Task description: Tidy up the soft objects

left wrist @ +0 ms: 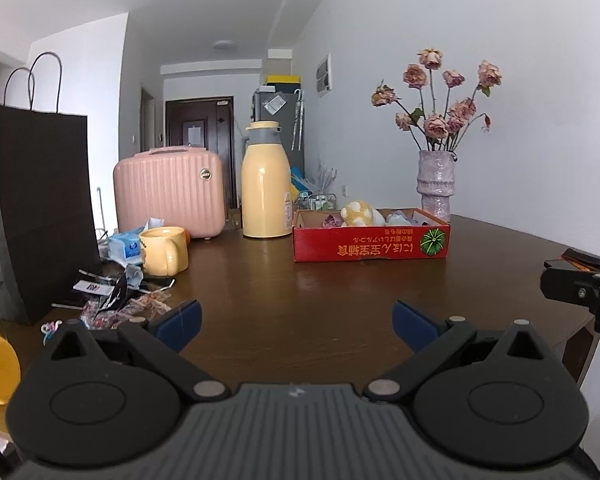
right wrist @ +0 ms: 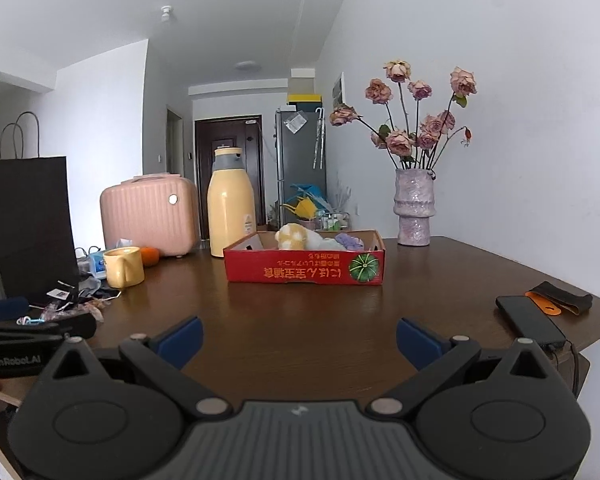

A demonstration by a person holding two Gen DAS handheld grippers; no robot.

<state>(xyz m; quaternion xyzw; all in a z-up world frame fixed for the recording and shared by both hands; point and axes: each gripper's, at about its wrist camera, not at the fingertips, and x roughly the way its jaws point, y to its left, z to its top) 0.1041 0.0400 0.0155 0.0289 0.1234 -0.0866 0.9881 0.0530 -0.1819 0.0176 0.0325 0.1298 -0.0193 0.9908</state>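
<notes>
While both tools hover low over the bare table (left wrist: 300, 280), the left gripper (left wrist: 297, 326) and right gripper (right wrist: 299, 342) stand with jaws wide and empty. The soft toys (right wrist: 296, 237) sit in the red box (right wrist: 304, 272) at twelve o'clock, near the vase (right wrist: 415, 208). This looks like either the start or the finish; any next move means reaching forward to the box.
</notes>
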